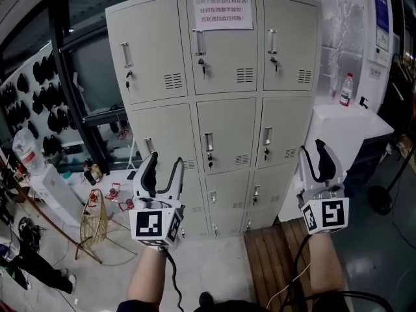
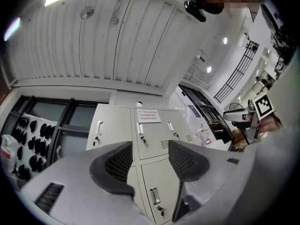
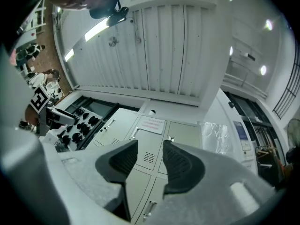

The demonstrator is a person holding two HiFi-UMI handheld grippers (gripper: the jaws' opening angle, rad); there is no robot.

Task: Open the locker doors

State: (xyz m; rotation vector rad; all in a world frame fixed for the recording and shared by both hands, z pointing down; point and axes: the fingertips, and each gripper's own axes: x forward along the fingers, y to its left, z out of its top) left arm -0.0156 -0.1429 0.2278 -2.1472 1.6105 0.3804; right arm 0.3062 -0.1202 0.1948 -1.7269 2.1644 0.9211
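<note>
The grey locker cabinet (image 1: 224,109) stands in front of me with three columns of doors, all closed, each with a metal handle (image 1: 199,42) and a key lock. A paper notice (image 1: 222,10) is stuck on the top middle door. My left gripper (image 1: 164,165) is held up before the lower left doors, apart from them, jaws open and empty. My right gripper (image 1: 314,153) hovers at the cabinet's right edge, also open and empty. In the left gripper view the gripper (image 2: 150,161) frames the locker (image 2: 152,142). The right gripper (image 3: 149,157) points up at the locker (image 3: 180,132).
A white counter (image 1: 351,125) with a plastic bottle (image 1: 347,90) stands right of the cabinet. A wooden board (image 1: 273,259) lies on the floor below it. A wire stand (image 1: 97,216) and clutter sit at the left, under a wall rack of black items (image 1: 32,96).
</note>
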